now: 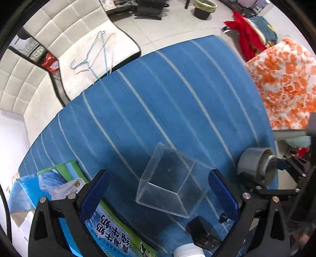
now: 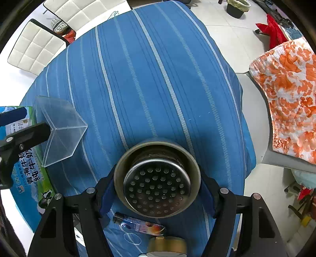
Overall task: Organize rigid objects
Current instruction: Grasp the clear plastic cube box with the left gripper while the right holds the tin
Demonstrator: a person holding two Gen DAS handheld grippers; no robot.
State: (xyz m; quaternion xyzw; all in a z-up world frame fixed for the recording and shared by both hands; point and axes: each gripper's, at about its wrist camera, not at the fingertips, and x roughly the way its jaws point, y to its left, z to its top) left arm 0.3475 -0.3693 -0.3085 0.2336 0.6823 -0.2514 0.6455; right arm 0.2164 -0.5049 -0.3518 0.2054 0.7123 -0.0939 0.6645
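While unseen leftward, lighter [image 2: 138, 224] — right view.

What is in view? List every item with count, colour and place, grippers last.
Clear plastic box: 1, transparent, on the blue striped cloth, left.
Metal strainer cup: 1, silver-grey, perforated, held.
Milk carton box: 1, green-blue, left edge.
Lighter: 1, printed blue, near edge.
Black block: 1, near edge.
Wire hangers: several, pale, on white chair.
Orange-white cloth: 1, right.
Bin: 1, black, floor.
Left gripper: open around box.
Right gripper: shut on cup.
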